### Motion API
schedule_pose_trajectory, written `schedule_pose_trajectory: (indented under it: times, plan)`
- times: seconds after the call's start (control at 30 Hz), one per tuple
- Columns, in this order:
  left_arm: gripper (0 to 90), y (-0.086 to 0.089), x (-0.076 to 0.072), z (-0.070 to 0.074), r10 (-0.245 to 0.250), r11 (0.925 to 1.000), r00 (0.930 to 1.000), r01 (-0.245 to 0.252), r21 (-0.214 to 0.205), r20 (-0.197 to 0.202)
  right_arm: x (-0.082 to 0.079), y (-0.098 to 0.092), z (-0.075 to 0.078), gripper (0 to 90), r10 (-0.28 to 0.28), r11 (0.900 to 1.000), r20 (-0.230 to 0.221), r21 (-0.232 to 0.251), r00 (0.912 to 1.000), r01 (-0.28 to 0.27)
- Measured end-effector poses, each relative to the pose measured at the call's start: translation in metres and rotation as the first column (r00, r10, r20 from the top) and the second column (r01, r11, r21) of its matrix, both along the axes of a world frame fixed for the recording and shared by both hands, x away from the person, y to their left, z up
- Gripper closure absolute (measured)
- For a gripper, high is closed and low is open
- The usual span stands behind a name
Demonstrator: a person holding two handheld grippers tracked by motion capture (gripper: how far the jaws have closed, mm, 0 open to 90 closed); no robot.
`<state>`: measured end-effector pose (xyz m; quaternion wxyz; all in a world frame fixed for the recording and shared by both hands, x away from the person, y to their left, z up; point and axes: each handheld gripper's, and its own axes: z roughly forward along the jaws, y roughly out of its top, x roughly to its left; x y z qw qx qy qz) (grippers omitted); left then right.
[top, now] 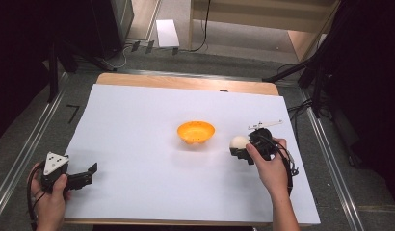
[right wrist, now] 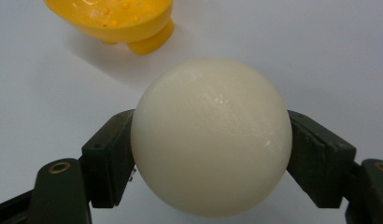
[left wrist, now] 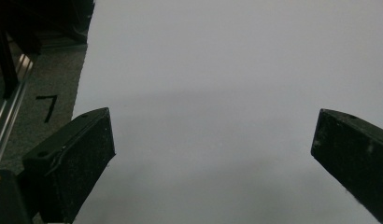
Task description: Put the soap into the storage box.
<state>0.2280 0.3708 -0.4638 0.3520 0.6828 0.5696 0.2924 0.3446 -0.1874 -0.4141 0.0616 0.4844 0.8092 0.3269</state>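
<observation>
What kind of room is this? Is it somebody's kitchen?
Probably not a kitchen: it looks like a lab or recording room. A table is covered with plain white paper, dark stands and cables surround it, and a hand-held right gripper grips a white ball beside an orange bowl.

A wooden desk [top: 186, 82] covered by a white sheet [top: 138, 144] stands on grey floor [top: 224, 60], with dark stands [top: 311, 62] and pale wooden furniture [top: 263, 14] beyond.
</observation>
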Motion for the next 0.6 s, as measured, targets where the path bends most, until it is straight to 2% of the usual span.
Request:
schedule_pose_trajectory:
  times: [0.6]
  plan:
    - [0.0,0.0,0.0,0.0,0.0,1.0,1.0,0.0,0.001,-0.002,0.012,0.022,0.004,25.2,0.038,0.9993,-0.011,0.003,0.9992,-0.038]
